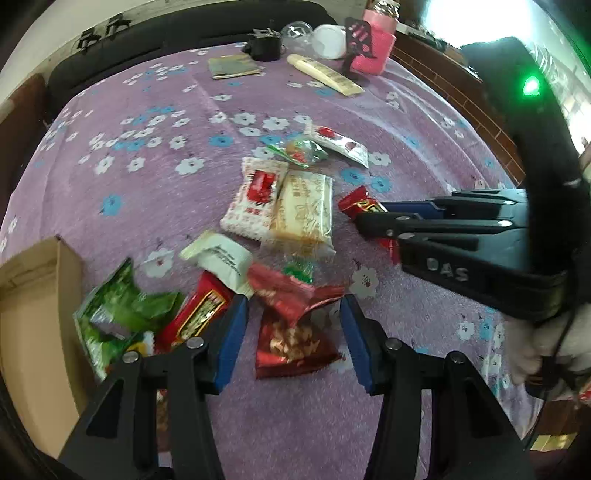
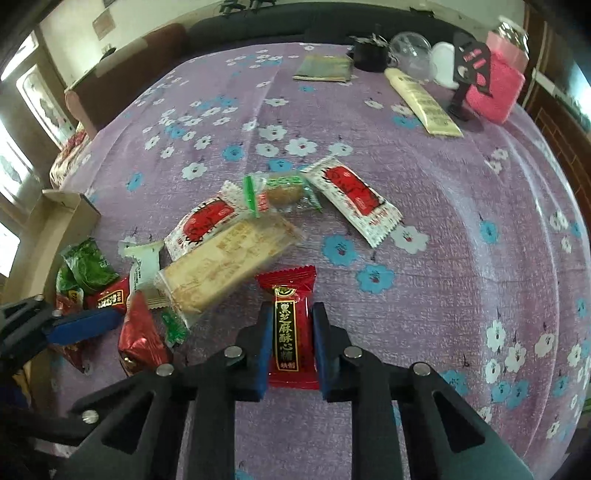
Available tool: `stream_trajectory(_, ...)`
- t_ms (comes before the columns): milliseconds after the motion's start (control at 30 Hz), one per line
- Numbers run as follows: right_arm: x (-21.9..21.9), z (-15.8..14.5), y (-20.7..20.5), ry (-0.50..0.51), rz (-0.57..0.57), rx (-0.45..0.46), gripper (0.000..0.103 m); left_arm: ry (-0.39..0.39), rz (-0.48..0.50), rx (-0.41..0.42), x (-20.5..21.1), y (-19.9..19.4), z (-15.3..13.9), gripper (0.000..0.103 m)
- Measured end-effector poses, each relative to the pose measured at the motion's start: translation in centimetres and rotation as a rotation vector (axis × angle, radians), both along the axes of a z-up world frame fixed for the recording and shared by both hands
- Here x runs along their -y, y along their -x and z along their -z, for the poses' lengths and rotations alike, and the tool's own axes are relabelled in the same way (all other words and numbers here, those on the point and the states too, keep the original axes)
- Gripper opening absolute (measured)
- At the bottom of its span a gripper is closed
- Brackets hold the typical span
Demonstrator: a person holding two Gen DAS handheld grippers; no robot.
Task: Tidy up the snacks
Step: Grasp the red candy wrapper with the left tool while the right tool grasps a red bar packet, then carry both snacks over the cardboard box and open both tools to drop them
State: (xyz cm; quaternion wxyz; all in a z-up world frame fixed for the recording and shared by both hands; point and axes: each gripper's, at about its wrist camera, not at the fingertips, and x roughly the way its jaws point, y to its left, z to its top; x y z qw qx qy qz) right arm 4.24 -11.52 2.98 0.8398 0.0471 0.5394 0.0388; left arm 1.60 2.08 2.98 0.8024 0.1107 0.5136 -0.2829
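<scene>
Snack packets lie scattered on a purple flowered tablecloth (image 1: 155, 177). My right gripper (image 2: 290, 343) is shut on a red candy packet (image 2: 291, 325) with a black label; it also shows in the left wrist view (image 1: 360, 206), held by the right gripper (image 1: 373, 221). My left gripper (image 1: 293, 325) is open, its jaws on either side of a dark red foil packet (image 1: 295, 332) on the cloth. Next to it lie a red bar (image 1: 199, 314), green packets (image 1: 114, 314), a white packet (image 1: 218, 258), a beige cracker pack (image 1: 303, 214) and a red-and-white pack (image 1: 255, 199).
A cardboard box (image 1: 33, 321) stands at the left edge, also in the right wrist view (image 2: 59, 214). At the far end are a black cup (image 1: 264, 46), a cream tube (image 1: 325, 74), a pink container (image 1: 375, 44), a clear bowl (image 1: 295, 31) and a flat booklet (image 1: 232, 66).
</scene>
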Motion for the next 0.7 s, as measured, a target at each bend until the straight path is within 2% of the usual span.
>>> stream_trajectory(133,1.1,-0.1,0.9,-0.03,0.02,-0.008,0.018,-0.036,0.004,-0.034,1.0,-0.2,1.2,0.053)
stream_trajectory(200,1.6,-0.2,1.4,-0.044,0.028,-0.013,0.018,-0.059,0.0,-0.012,1.3,0.2,1.1,0.036)
stream_trajectory(233,1.8,-0.3,1.7,-0.051,0.032,-0.013,0.018,-0.053,-0.002,-0.023,1.3,0.2,1.0,0.036)
stream_trajectory(367,2.5,-1.1,2.7,-0.075,0.037,-0.001,0.018,-0.005,-0.045,-0.024,0.8,0.9,0.1,0.033)
stream_trajectory(467,2.6,-2.2,3.7,-0.095,0.033,0.018,0.018,0.067,-0.101,-0.015,-0.5,1.8,-1.7,0.033)
stream_trajectory(600,1.5,-4.4,5.0,-0.131,0.005,0.047,0.018,0.176,-0.216,-0.004,-4.7,3.4,-5.4,0.033)
stream_trajectory(700,-1.6,-6.6,5.7,-0.191,-0.068,0.076,0.017,0.221,-0.318,0.024,-9.1,4.5,-7.7,0.033)
